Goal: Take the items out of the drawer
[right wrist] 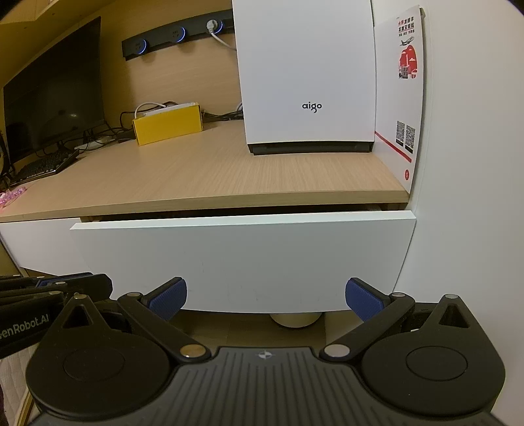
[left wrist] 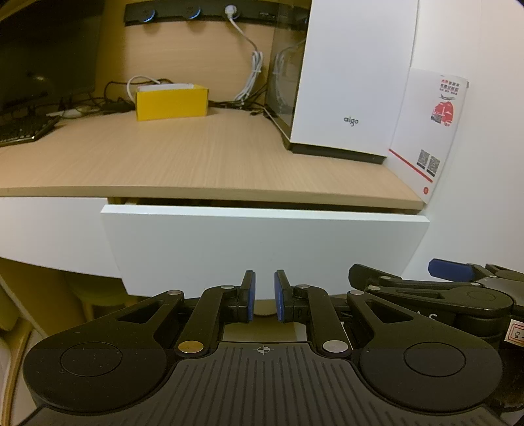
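The left wrist view looks over the left tongs (left wrist: 265,296), whose blue pads stand close together with a narrow gap and nothing between them. They sit low in front of the white drawer (left wrist: 262,242), which is pulled out slightly from under the tabletop (left wrist: 183,157); a dark slit shows along its top edge, but nothing inside can be seen. At far left on the tabletop are a dark monitor (left wrist: 46,52) and a keyboard (left wrist: 26,131), then a yellow box (left wrist: 172,101) with cables behind it, a white computer case (left wrist: 353,75) and a printed card (left wrist: 429,131) leaning on the wall. This view alone shows the case's glass side panel and the white cable (left wrist: 249,55) hanging from the power strip (left wrist: 196,13). The right tongs (left wrist: 458,281) show at the right edge.

The right wrist view alone shows a pink item (right wrist: 13,196) at the tabletop's left edge, and the right tongs spread wide and empty, just before the drawer front, with a round pale object (right wrist: 294,319) below it.
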### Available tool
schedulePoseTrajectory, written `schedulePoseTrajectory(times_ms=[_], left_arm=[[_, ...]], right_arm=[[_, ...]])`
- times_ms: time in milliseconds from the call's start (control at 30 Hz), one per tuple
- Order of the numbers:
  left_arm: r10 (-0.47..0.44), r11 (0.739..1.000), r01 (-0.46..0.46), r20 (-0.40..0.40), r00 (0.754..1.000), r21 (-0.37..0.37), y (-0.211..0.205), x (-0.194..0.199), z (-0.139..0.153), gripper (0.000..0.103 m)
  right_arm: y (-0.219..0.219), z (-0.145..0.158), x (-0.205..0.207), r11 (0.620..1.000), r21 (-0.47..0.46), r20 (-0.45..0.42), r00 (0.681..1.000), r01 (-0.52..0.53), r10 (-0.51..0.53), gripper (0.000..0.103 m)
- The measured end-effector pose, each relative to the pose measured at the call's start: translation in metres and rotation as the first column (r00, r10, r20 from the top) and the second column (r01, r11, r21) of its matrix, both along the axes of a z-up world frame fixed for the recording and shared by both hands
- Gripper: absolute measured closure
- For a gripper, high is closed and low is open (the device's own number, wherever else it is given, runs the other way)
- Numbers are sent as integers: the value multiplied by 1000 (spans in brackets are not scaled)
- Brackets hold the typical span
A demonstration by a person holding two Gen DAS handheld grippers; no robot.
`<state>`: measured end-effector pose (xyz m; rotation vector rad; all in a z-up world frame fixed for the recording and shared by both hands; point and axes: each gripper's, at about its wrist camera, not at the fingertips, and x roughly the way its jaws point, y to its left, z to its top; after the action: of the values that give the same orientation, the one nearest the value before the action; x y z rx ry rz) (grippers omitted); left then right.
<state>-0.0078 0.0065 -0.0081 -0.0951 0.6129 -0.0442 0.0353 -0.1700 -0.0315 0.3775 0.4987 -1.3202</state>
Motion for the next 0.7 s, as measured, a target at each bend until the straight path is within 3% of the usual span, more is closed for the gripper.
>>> schedulePoseTrajectory(times_ms=[533, 567, 700], left_arm=[[3, 1000, -4, -9, 1000, -28, 29, 13, 5, 88], [2, 1000, -2, -7, 1000, -28, 33, 14, 7, 88], [-3, 999, 2, -16, 1000, -38, 48, 19, 8, 88]], right_arm=[[-7, 1, -9, 998, 22, 10, 998, 58, -59, 0], [-9, 2, -10, 947, 11, -7, 947, 322, -322, 0], [-11, 3, -8, 943, 3, -27, 943, 332, -332, 0]])
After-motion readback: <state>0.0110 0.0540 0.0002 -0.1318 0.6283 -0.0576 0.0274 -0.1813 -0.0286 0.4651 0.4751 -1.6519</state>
